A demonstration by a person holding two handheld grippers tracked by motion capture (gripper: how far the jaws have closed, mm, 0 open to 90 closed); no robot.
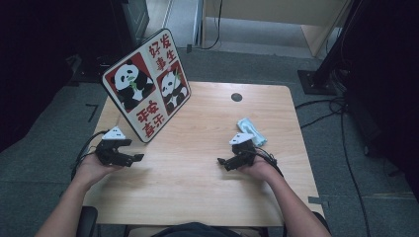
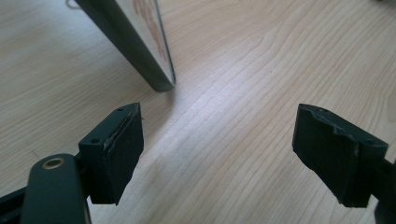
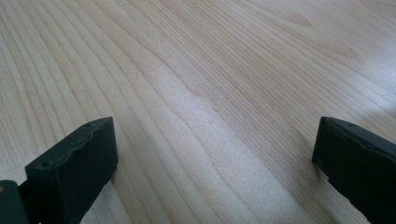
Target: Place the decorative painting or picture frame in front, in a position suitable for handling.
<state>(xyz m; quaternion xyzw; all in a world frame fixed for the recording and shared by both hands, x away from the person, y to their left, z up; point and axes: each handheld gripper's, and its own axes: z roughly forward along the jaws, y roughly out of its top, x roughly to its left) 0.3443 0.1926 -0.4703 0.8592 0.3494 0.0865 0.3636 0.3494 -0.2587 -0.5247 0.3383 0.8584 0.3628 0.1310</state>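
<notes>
A square board with two panda pictures and red characters stands tilted on one corner at the table's back left. Its dark edge shows close ahead in the left gripper view. My left gripper rests low at the table's left side, just in front of the board's bottom corner, jaws wide open and empty. My right gripper sits at the right side, also open with bare wood between its jaws. A light blue packet lies just behind the right hand.
The wooden table has a round dark cable hole near its back edge. Cables run across the grey floor to the right, by a black stand base. Dark equipment stands at the left.
</notes>
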